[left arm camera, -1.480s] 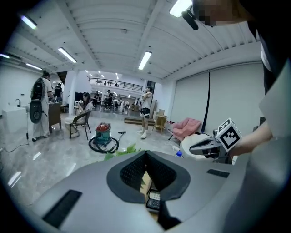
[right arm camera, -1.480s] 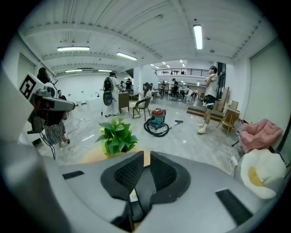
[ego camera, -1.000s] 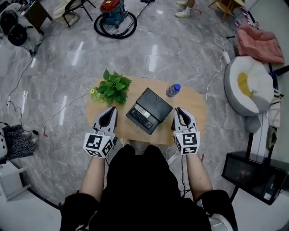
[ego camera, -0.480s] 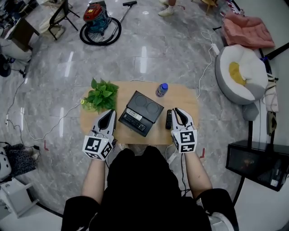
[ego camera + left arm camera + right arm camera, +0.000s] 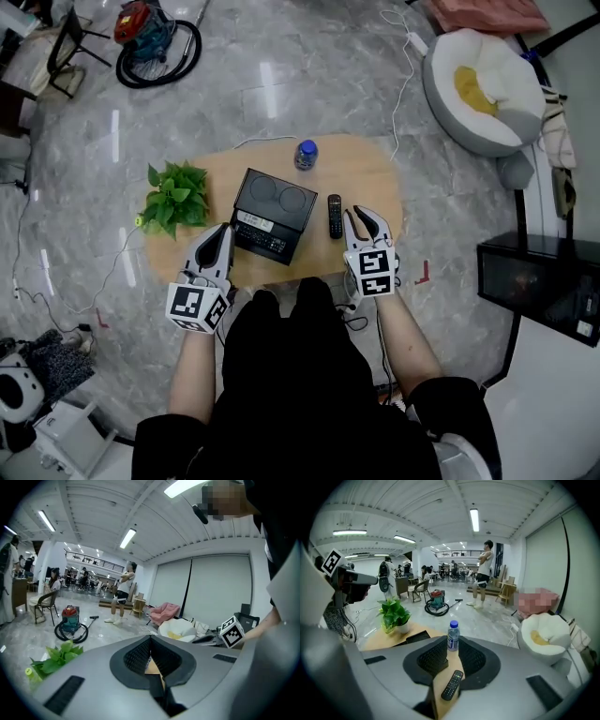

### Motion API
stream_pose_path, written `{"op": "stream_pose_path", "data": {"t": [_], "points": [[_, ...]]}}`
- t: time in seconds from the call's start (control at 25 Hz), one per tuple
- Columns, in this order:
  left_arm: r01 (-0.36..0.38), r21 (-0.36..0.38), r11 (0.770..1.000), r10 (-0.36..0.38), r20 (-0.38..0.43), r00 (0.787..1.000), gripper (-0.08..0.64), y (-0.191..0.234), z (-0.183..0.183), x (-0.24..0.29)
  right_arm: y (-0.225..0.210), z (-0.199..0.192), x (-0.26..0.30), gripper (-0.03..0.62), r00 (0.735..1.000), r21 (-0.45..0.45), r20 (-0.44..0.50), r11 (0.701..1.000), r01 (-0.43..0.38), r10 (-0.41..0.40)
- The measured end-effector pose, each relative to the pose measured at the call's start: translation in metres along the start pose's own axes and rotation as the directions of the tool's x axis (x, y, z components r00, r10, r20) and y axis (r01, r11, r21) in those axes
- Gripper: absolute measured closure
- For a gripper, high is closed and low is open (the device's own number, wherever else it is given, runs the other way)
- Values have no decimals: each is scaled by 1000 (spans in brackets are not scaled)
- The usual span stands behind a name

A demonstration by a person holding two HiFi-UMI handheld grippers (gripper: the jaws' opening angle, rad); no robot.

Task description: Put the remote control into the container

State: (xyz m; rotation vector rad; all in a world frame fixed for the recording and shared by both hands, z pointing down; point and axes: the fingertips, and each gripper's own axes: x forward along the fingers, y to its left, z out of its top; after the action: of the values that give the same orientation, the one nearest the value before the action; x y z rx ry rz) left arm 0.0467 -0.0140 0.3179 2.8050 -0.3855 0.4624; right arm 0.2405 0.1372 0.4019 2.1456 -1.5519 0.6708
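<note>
The black remote control (image 5: 335, 216) lies flat on the oval wooden table (image 5: 375, 178), to the right of the black box-shaped container (image 5: 272, 214). My right gripper (image 5: 361, 217) hovers at the table's near edge, just right of the remote, with its jaws a little apart and nothing between them. In the right gripper view the remote (image 5: 452, 685) shows on the tabletop through the gap of the right gripper (image 5: 451, 644). My left gripper (image 5: 225, 232) is shut and empty, by the container's near left corner. The left gripper (image 5: 150, 639) shows closed jaws in its own view.
A water bottle (image 5: 305, 155) stands at the table's far edge and a potted green plant (image 5: 173, 197) at its left end. A vacuum cleaner (image 5: 150, 37) and a white beanbag (image 5: 478, 89) sit on the floor beyond. People stand in the room behind.
Both grippers have moved forward and down toward the table's near edge. The remote, hidden by the right gripper a second ago, now lies in plain view left of its tips.
</note>
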Motion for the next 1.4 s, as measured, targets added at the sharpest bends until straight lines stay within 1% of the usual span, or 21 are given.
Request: {"op": "stream_pose_path", "data": {"t": [0.08, 0.12, 0.16, 0.28, 0.36, 0.44, 0.56, 0.68, 0.8, 0.88, 1.04, 1.28, 1.32, 1.4], "points": [[37, 2, 999, -37, -37, 999, 554, -8, -10, 16, -8, -16, 6, 487, 999, 48, -35, 999, -1, 3], [54, 3, 999, -54, -54, 997, 554, -13, -15, 23, -11, -26, 10, 441, 998, 71, -56, 997, -2, 6], [70, 4, 998, -69, -70, 995, 554, -17, -19, 29, -14, -37, 15, 417, 997, 95, -77, 995, -2, 9], [107, 14, 994, -105, -106, 989, 554, -27, -29, 43, -22, -74, 33, 382, 989, 166, -145, 986, 20, 4], [123, 23, 992, -119, -127, 985, 554, -28, -36, 52, -26, -98, 47, 371, 982, 207, -191, 977, 42, -1], [125, 29, 992, -119, -149, 982, 554, -23, -46, 60, -26, -123, 65, 360, 969, 237, -245, 970, 49, 11], [109, 22, 994, -103, -182, 978, 554, -11, -64, 71, -19, -159, 90, 339, 944, 265, -328, 963, 47, 44], [98, 5, 995, -95, -224, 970, 554, -3, -84, 74, -10, -192, 112, 327, 916, 277, -399, 959, 67, 52], [90, 0, 996, -87, -257, 963, 554, 3, -96, 75, -4, -222, 137, 316, 891, 300, -450, 950, 86, 61], [86, -7, 996, -85, -276, 957, 554, 7, -104, 76, -5, -236, 151, 314, 876, 315, -478, 943, 105, 62], [68, -25, 997, -72, -314, 947, 554, 17, -119, 70, -8, -255, 167, 314, 851, 311, -524, 939, 149, 38], [56, -24, 998, -61, -346, 936, 554, 28, -132, 61, -6, -281, 182, 314, 814, 296, -579, 942, 159, 45], [54, -26, 998, -59, -349, 935, 554, 30, -133, 60, -5, -284, 183, 314, 809, 294, -586, 942, 161, 45], [51, -35, 998, -60, -352, 934, 554, 32, -136, 57, -4, -288, 184, 314, 807, 293, -589, 941, 170, 37]]}}
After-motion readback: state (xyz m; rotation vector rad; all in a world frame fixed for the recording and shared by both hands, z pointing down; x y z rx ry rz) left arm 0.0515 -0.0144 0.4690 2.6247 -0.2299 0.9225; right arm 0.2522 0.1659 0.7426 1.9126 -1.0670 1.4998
